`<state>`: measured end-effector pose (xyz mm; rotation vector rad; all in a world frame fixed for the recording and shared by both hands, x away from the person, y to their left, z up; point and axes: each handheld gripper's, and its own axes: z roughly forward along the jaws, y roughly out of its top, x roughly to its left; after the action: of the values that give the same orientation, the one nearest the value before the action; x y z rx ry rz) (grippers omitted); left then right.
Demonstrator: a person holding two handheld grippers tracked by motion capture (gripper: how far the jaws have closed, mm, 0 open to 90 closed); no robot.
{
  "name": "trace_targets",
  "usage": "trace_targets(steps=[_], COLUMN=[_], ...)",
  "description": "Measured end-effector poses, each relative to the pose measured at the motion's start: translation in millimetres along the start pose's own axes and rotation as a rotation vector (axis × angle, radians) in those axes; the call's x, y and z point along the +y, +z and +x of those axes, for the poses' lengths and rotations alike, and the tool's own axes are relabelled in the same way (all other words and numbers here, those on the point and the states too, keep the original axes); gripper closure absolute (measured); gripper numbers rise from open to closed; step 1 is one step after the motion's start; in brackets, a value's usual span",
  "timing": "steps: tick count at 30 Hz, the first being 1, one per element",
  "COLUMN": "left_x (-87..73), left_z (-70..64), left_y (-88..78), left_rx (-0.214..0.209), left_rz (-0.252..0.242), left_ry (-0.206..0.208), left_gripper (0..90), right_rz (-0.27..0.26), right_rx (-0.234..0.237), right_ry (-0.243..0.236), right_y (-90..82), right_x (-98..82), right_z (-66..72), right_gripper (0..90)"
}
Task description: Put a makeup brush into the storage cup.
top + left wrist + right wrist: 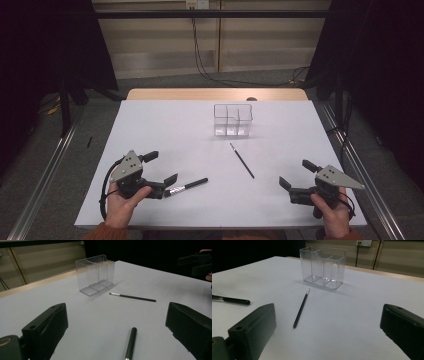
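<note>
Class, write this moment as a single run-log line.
left hand-held gripper: open, beside thick brush | right hand-held gripper: open, holding nothing | thin brush: flat on table | clear organizer: upright, nothing inside

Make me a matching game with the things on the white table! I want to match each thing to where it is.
Things:
1. clear organizer
2. thin brush
3. thick brush
4. right gripper

Places:
A. lying by the left gripper, bristles toward it
B. standing toward the far side of the table
C. lying in the middle, in front of the organizer
D. near edge, open, holding nothing

Pairs: 1-B, 2-C, 3-A, 4-D
</note>
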<state>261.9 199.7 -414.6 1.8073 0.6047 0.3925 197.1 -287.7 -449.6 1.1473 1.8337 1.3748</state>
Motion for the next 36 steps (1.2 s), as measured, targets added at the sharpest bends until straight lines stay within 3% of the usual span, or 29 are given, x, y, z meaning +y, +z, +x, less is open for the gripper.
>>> trace_targets(steps=[10,12,19,24,28,33,34,35,36], left_x=[18.9,19.6,20.4,22.4,26.7,30.9,31.8,32.8,32.8], left_z=[-0.7,-0.7,0.4,2.7,4.1,5.1,5.4,7.0,7.0], left_y=[16.2,19.6,28.6,33.2,38.4,41.2,42.4,45.8,45.8], left_rx=[-0.016,-0.038,-0.054,-0.067,-0.073,-0.069,-0.073,-0.1,-0.1], left_rz=[-0.019,0.006,0.062,0.127,0.212,0.246,0.265,0.317,0.317], left_ry=[0.017,0.003,0.002,0.014,0.026,0.037,0.033,0.029,0.029], left_gripper=[4.0,4.5,5.9,5.6,5.7,6.0,6.0,6.0,6.0], right_rz=[-0.003,-0.003,0.002,0.004,0.005,0.004,0.004,0.005,0.004], right_rx=[0.007,0.009,0.012,0.012,0.014,0.017,0.018,0.019,0.018], right_ry=[0.002,0.003,0.003,0.006,0.003,0.004,0.005,0.003,0.004], right_y=[0.3,0.2,0.6,0.9,1.1,0.9,1.0,1.0,1.0], right_x=[0.0,0.1,0.0,-0.2,-0.3,-0.2,-0.2,-0.3,-0.2], right_z=[0.1,0.2,0.4,0.5,0.6,0.5,0.6,0.6,0.7], right_gripper=[0.0,0.0,0.0,0.0,0.0,0.0,0.0,0.0,0.0])
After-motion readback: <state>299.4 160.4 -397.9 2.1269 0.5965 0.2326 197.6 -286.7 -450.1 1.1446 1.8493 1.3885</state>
